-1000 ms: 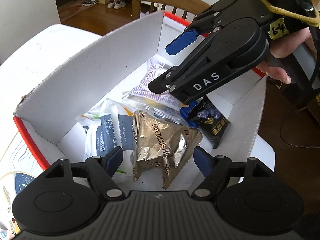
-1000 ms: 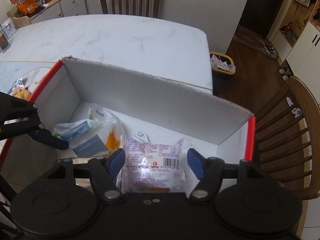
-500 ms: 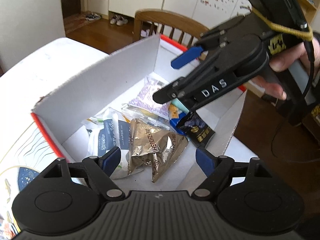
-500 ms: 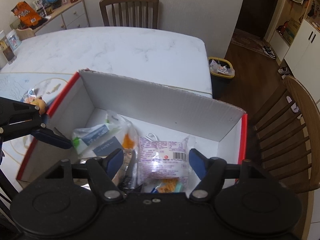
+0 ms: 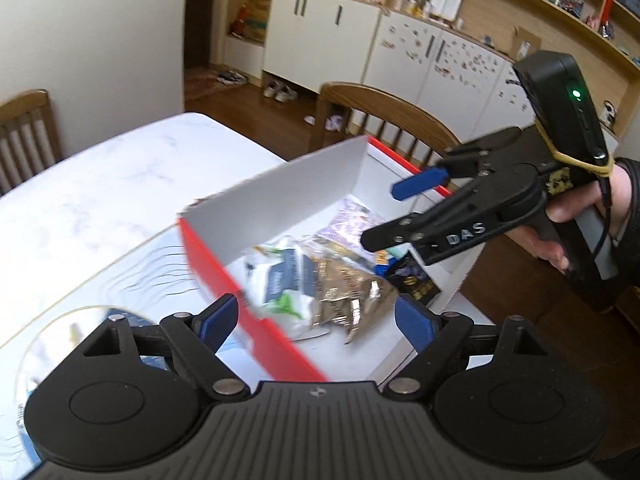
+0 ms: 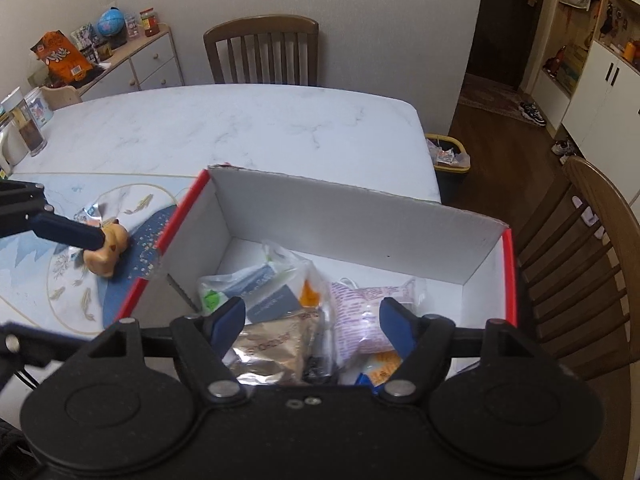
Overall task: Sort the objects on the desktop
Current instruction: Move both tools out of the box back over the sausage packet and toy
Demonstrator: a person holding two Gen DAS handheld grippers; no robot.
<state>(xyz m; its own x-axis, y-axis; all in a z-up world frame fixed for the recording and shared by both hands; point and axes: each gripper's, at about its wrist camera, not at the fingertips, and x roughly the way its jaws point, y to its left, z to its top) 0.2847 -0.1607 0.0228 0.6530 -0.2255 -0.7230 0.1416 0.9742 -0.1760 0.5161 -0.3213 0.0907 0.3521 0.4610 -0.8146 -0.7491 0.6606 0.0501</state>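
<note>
Pulled back and up from the box point(image 6: 352, 216) since a second ago, both hand-held grippers now higher, more counter point(image 6: 248, 128) in view. Left hand-held gripper point(image 5: 316, 320) spread wide, nothing between its blue fingers point(image 5: 218, 320), poised over the near red edge of the box. Right hand-held gripper point(image 6: 312, 324) likewise spread and empty, hanging above the box's open top; seen from the left wrist point(image 5: 404, 216) with one blue finger over the far red rim. Inside the box, lying mixed and overlapping: gold foil packet point(image 6: 272, 352) nearest, white bag with a dark label point(image 6: 256, 288) to its left, pale purple-printed pouch point(image 6: 360, 312) to its right, small black sachet point(image 5: 412, 284) at the edge, partly hidden. Outside the box, on the printed mat point(image 6: 60, 280), a small orange toy point(image 6: 106, 254) just beside a crinkled silvery wrapper point(image 6: 90, 210), with the left gripper's finger crossing in front of it. Farther off, bare marbled counter, wooden chair point(image 6: 262, 52) behind it, jars at the left edge point(image 6: 24, 128).
</note>
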